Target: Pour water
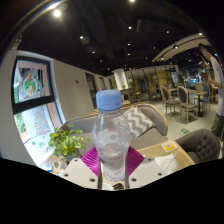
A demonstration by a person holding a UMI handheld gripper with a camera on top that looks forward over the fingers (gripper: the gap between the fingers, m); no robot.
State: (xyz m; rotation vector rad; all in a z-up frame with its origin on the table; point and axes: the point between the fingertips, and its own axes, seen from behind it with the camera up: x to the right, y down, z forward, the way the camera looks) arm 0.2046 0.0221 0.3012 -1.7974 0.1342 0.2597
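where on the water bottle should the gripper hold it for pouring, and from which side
Probably the mid body, below the shoulder, coming straight on from the gripper's side. The water bottle stands upright with its blue cap on, and its round clear wall sits between the pink pads of the gripper. Squeezing the wide middle should steady it better than the narrow neck. The cap needs removing before pouring.

I log the bottle (111, 140) as clear glossy plastic, its blue cap (109, 99) matt plastic. Pads (133, 160) look matt magenta. Sofa (140, 122) looks grey cloth.
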